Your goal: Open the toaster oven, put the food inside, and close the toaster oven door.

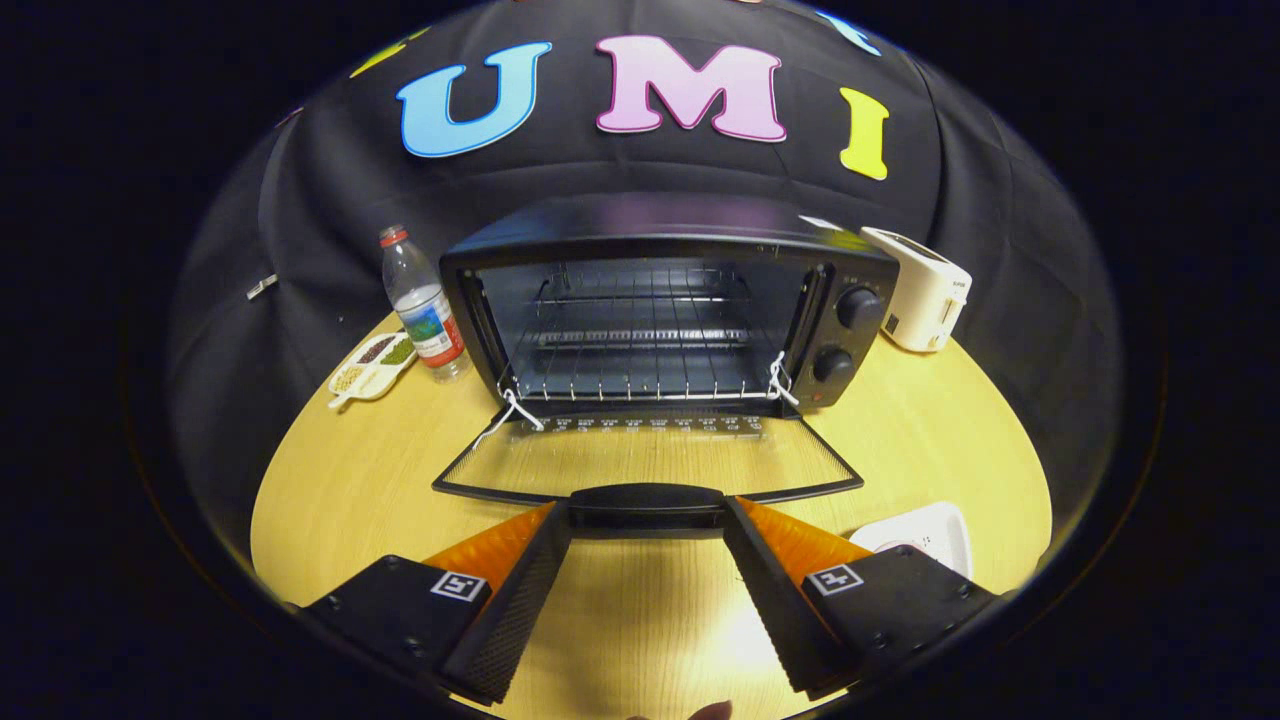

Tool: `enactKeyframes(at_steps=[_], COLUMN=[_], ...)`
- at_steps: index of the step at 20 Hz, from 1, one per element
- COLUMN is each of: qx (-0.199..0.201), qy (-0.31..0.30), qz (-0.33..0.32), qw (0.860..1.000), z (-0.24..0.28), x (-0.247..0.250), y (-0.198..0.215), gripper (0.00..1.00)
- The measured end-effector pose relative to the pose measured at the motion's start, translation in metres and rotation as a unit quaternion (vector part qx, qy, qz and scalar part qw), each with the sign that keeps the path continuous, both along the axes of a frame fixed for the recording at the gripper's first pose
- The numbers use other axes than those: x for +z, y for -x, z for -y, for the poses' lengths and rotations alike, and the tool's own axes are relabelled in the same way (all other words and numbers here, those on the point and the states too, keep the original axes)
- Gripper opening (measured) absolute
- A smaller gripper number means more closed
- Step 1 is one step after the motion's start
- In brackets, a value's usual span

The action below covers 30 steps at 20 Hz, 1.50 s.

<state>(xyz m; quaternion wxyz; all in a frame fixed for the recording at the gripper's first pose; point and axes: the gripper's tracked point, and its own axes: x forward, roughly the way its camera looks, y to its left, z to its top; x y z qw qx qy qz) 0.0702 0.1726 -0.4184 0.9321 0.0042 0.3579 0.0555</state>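
Round pale wooden table, black cloth wall behind, bright glare on tabletop

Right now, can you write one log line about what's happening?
toaster oven: door open flat | tongs: open, tips beside door handle | rack: bare | food: not yet inside

The camera rides on the gripper and looks forward and slightly down along its two spread fingers, which rise from the bottom of the frame. It sits low over the wooden table, close to the toaster oven at centre frame, facing straight into its cavity. The fisheye lens also takes in the plastic bottle at centre left and the white toaster at upper right.
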Motion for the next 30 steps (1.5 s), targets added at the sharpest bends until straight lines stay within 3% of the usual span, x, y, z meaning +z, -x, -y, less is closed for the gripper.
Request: enactKeyframes(at_steps=[7, 13, 18, 23, 30], qx=[0.002, 0.002, -0.026, -0.014, 0.001], qy=[-0.049, -0.08, -0.071, -0.056, -0.019], qz=[0.015, -0.07, -0.176, -0.264, -0.344], qw=[0.999, 0.994, 0.982, 0.963, 0.939], z=[0.025, 0.103, 0.198, 0.267, 0.297], x=[0.055, 0.079, 0.063, 0.022, -0.049], y=[0.016, 0.046, 0.056, 0.049, 0.046], gripper=[1.0, 1.0, 0.99, 0.99, 0.96])
